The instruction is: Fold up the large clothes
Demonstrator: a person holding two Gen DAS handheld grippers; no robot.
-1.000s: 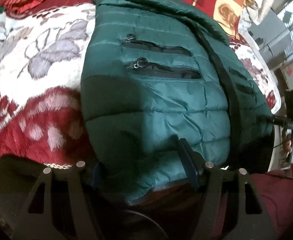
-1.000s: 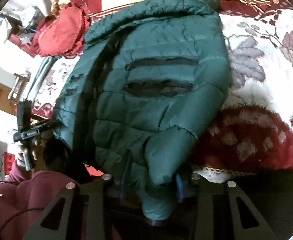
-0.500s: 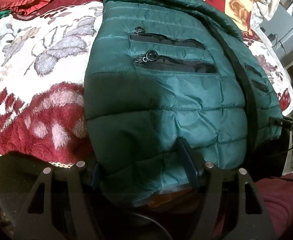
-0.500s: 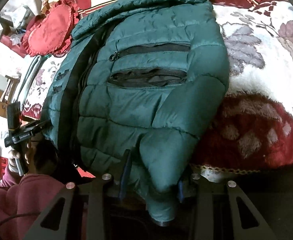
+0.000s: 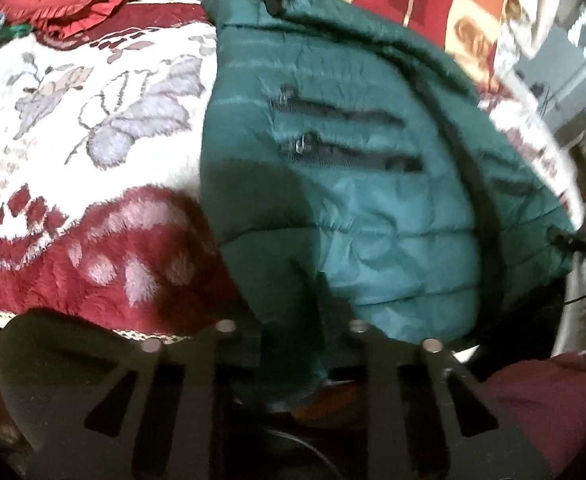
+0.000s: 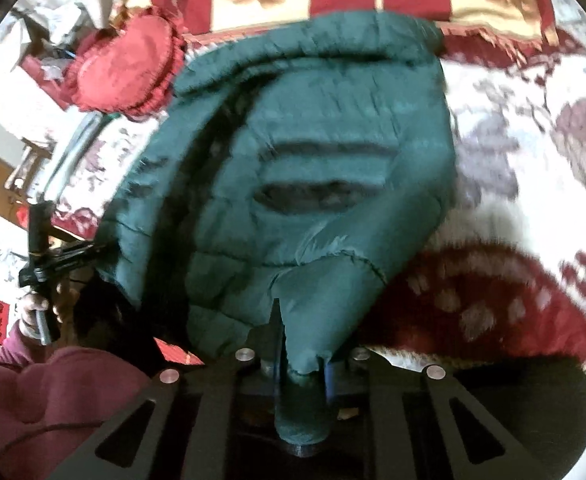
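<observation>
Between both claws (image 5: 289,312) (image 6: 301,336), green jacket (image 5: 373,208) hem

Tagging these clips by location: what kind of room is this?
Probably a bedroom at home. The green puffer jacket lies on a bed spread with a plush floral blanket, with a frilly red cushion near its far end.

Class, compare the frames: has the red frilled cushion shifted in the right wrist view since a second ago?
Yes. The red frilled cushion sits lower and nearer the middle of the frame, closer to the green jacket, though this looks like camera motion rather than the cushion moving.
</observation>
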